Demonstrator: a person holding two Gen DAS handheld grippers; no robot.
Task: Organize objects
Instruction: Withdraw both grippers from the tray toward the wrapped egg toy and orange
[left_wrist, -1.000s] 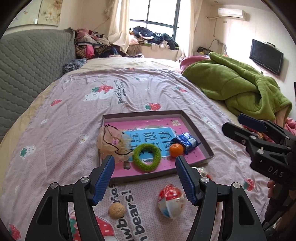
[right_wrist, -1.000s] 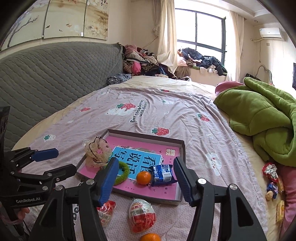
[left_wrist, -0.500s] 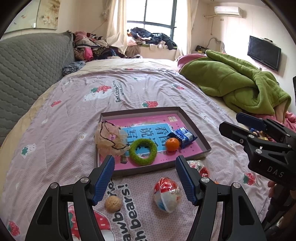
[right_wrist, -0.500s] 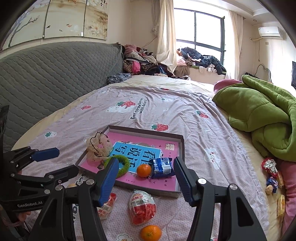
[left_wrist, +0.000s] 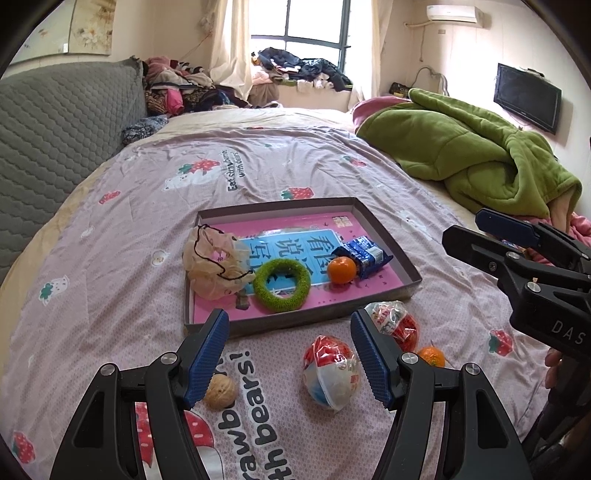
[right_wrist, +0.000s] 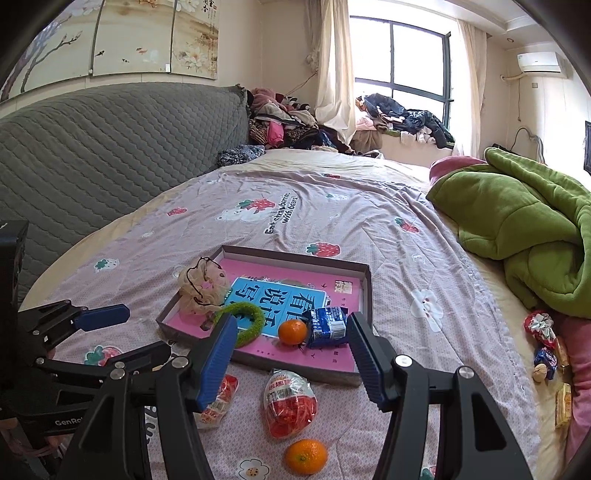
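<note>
A shallow grey tray (left_wrist: 295, 322) (right_wrist: 295, 364) with a pink floor lies on the strawberry-print bedspread. Inside it are a beige mesh pouf (left_wrist: 212, 262), a green fuzzy ring (left_wrist: 282, 278), an orange (left_wrist: 341, 269) and a blue snack packet (left_wrist: 364, 253). In front of it lie a walnut (left_wrist: 220, 390), two egg-shaped red-and-white packets (left_wrist: 330, 373) (right_wrist: 290, 402) and a second orange (right_wrist: 306, 456). My left gripper (left_wrist: 288, 354) hovers open above the nearer packet, apart from it. My right gripper (right_wrist: 291, 354) hangs open over the tray's front edge, holding nothing.
A crumpled green blanket (left_wrist: 461, 162) covers the bed's right side. A grey quilted headboard (right_wrist: 110, 147) runs along the left. Small snacks and a walnut (right_wrist: 543, 354) lie at the bed's right edge. Clothes are heaped by the window (left_wrist: 295, 70).
My left gripper has drawn back slightly, so the tray sits higher in its view and more of the loose items shows. The right gripper has barely moved. Both stay open.
</note>
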